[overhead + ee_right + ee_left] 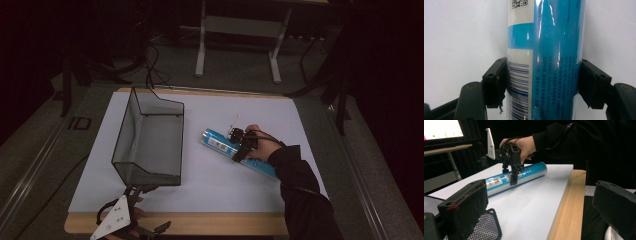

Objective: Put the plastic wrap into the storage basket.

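Observation:
A blue cylindrical tube [216,141] with white labels lies on the white table top, right of centre. My right gripper [239,150] comes down on its middle and is shut on it. In the right gripper view both black pads [496,82] press the sides of the tube [554,50], by its barcode. The left gripper view shows that gripper [512,176] straddling the tube [534,171], a hand above it. My left gripper [152,209] hovers at the table's front left edge, open with nothing between its jaws [539,200].
A black wire-mesh basket [122,130] stands on the left half of the table, and its corner [486,225] sits under my left jaw. The wooden table edge [571,205] runs along the front. Desk legs [201,50] stand on the floor beyond the table.

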A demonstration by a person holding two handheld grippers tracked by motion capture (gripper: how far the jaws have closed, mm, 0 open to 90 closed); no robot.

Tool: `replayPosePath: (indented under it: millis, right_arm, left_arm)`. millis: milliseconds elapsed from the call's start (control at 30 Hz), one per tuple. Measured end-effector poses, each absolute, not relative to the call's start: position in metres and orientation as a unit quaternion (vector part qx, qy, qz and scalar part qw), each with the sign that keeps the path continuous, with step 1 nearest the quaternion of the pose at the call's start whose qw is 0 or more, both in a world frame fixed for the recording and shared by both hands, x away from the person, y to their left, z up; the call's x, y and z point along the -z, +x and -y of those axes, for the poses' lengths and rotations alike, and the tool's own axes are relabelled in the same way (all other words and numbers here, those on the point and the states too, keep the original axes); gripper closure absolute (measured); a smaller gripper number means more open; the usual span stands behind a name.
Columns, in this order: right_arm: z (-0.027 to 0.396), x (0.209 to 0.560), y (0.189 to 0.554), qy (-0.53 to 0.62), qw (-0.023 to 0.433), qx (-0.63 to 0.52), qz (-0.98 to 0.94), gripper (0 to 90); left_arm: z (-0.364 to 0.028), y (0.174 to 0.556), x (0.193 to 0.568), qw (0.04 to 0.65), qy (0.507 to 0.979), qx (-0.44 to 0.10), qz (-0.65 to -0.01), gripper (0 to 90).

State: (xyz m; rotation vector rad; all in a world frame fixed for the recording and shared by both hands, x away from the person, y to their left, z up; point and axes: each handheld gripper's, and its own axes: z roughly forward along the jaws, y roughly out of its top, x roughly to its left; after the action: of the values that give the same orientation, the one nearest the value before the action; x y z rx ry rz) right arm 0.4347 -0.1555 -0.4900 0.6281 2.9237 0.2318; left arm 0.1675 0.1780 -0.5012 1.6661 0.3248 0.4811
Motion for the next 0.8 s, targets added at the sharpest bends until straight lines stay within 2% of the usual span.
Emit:
replayPosePath:
  millis: [267, 367, 467, 533, 600, 800]
  right_arm:
    - [0.16, 0.481, 0.437, 0.247, 0.057, -0.101, -0.962, 24.6]
    - [0.163, 0.476, 0.437, 0.247, 0.05, -0.108, -0.962, 13.9]
    - [0.167, 0.469, 0.434, 0.231, 0.049, -0.115, -0.965, 11.0]
    - [0.169, 0.467, 0.434, 0.235, 0.052, -0.116, -0.964, 13.2]
    - [0.171, 0.466, 0.436, 0.239, 0.046, -0.115, -0.963, 20.9]
    - [0.171, 0.471, 0.442, 0.242, 0.034, -0.102, -0.964, 20.7]
  left_arm:
    - [-0.177, 0.168, 0.502, 0.633, 0.732, -0.209, -0.141, 0.7]
    - [-0.177, 0.168, 0.502, 0.633, 0.732, -0.209, -0.141, 0.7]
    - [-0.177, 0.168, 0.502, 0.633, 0.732, -0.208, -0.141, 0.7]
    - [-0.177, 0.168, 0.502, 0.633, 0.733, -0.208, -0.141, 0.7]
    - [-0.176, 0.168, 0.502, 0.633, 0.733, -0.206, -0.141, 0.7]
    - [-0.176, 0.168, 0.502, 0.632, 0.734, -0.205, -0.14, 0.7]
